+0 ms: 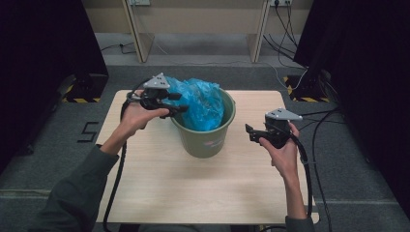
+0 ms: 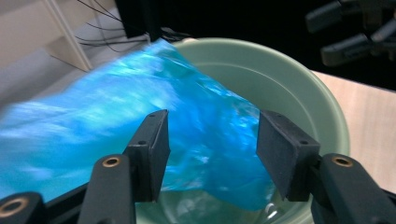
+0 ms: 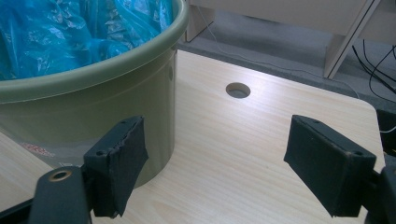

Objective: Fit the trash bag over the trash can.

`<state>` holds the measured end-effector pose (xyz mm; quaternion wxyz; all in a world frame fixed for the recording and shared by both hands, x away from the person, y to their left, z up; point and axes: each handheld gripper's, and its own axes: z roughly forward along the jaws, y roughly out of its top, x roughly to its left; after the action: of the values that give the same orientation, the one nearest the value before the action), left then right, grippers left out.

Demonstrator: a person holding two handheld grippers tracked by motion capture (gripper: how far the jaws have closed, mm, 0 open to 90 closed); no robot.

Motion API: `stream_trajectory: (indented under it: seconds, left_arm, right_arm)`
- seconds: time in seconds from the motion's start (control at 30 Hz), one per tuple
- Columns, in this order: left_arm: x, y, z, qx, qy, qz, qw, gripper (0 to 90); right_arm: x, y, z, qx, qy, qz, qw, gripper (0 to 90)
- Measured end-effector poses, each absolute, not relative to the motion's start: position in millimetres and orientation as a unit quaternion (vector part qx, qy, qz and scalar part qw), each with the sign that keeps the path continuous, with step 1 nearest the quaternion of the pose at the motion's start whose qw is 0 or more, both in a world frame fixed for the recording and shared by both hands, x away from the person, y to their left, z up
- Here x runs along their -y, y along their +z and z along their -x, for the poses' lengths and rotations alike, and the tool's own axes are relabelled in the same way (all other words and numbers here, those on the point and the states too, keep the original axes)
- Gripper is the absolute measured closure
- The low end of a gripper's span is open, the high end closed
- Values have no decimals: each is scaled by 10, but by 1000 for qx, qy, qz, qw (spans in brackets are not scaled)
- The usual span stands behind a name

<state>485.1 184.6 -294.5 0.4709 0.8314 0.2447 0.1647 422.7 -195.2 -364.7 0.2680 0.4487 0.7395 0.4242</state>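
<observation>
A round olive-green plastic bucket point(image 1: 205, 137) stands upright near the middle of the pale wood-grain worktop point(image 1: 159, 188). A crumpled translucent blue plastic bag point(image 1: 200, 104) sits inside the bucket; its upper part rises above the rim and leans over the far-left side.

The left gripper point(image 1: 180, 109) is held at the bucket's left rim, above the bag. In the left gripper view, its fingers point(image 2: 154, 149) are spread apart, with the blue bag point(image 2: 140, 121) lying between and beyond them; whether either pad touches the film cannot be told. The pale inner wall of the bucket point(image 2: 285, 84) shows behind the bag.

The right gripper point(image 1: 250, 131) is held above the worktop just to the right of the bucket, apart from it. In the right gripper view, its fingers point(image 3: 119, 163) are spread wide and hold nothing; the bucket wall point(image 3: 102, 116) stands beside the left pad, and a round hole in the worktop point(image 3: 238, 89) lies farther off.
</observation>
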Motion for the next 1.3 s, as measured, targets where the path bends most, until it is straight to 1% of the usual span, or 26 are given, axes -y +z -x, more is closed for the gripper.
stream_trajectory:
  seconds: [0.03,0.07,0.13,0.17,0.2,0.27,0.33,0.37,0.4,0.43,0.47,0.5,0.53,0.6,0.63,0.67,0.7,0.73,0.8,0.87,0.93,1.03,1.07,1.2,1.23,1.3]
  left_arm:
    - [-1846,-2945,-4851,-245,165,-831,471,405]
    - [-1880,-2925,-4874,-253,167,-826,475,405]
    - [-1961,-2878,-5038,-289,188,-807,479,379]
    - [-1961,-2878,-5038,-289,188,-807,479,370]
    - [-1970,-2886,-5111,-304,191,-802,476,370]
    - [-1949,-2949,-5275,-331,193,-802,458,329]
    - [-1918,-3035,-5397,-349,195,-807,434,314]
    - [-1902,-3086,-5451,-358,190,-810,425,270]
    - [-1894,-3127,-5490,-362,183,-813,418,270]
    - [-1881,-3196,-5540,-368,174,-817,409,292]
    - [-1873,-3233,-5562,-368,170,-819,406,292]
    - [-1857,-3292,-5593,-366,167,-825,397,322]
    - [-1848,-3316,-5601,-365,165,-827,394,376]
    - [-1823,-3357,-5600,-356,172,-829,396,514]
    - [-1807,-3365,-5593,-350,181,-830,394,624]
    - [-1799,-3362,-5587,-345,188,-831,394,624]
    - [-1789,-3343,-5575,-338,201,-831,394,703]
    - [-1785,-3319,-5564,-333,212,-830,395,703]
    - [-1778,-3256,-5528,-324,232,-823,404,759]
    - [-1748,-3178,-5466,-309,242,-822,414,816]
    - [-1691,-3102,-5384,-289,252,-822,421,832]
    - [-1581,-3042,-5229,-257,241,-829,435,836]
    - [-1497,-3053,-5127,-235,241,-839,429,836]
    - [-1279,-3188,-4878,-192,220,-860,419,822]
    - [-1248,-3214,-4843,-184,217,-865,413,809]
    - [-1212,-3267,-4785,-183,198,-870,412,714]
  right_arm:
    - [1955,-3649,-4225,-740,424,-448,268,206]
    - [1955,-3649,-4225,-740,424,-448,268,206]
    - [1950,-3651,-4227,-740,424,-449,268,206]
    - [1946,-3652,-4231,-739,424,-450,267,206]
    - [1946,-3652,-4231,-739,424,-450,267,206]
    - [1931,-3666,-4242,-741,424,-449,266,206]
    - [1919,-3677,-4247,-743,423,-446,264,206]
    - [1919,-3691,-4254,-744,421,-447,262,205]
    - [1919,-3691,-4254,-744,421,-447,262,205]
    - [1927,-3698,-4260,-745,419,-448,263,204]
    - [1927,-3698,-4260,-745,419,-448,263,204]
    - [1929,-3699,-4259,-745,419,-448,263,204]
    - [1934,-3700,-4255,-745,419,-448,263,204]
    - [1941,-3704,-4253,-745,418,-448,263,204]
    - [1949,-3705,-4252,-745,417,-448,264,204]
    - [1949,-3705,-4252,-745,417,-448,264,204]
    - [1956,-3701,-4248,-745,417,-449,264,204]
    - [1956,-3701,-4248,-745,417,-449,264,204]
    - [1963,-3697,-4251,-743,417,-452,264,204]
    - [1972,-3683,-4258,-743,417,-452,265,206]
    - [1982,-3667,-4266,-740,421,-453,263,209]
    - [1999,-3630,-4289,-736,427,-456,261,210]
    - [1999,-3612,-4293,-734,428,-457,262,210]
    - [1947,-3473,-4317,-727,445,-449,266,213]
    - [1917,-3434,-4326,-728,448,-444,269,213]
    - [1845,-3382,-4341,-730,453,-438,267,214]
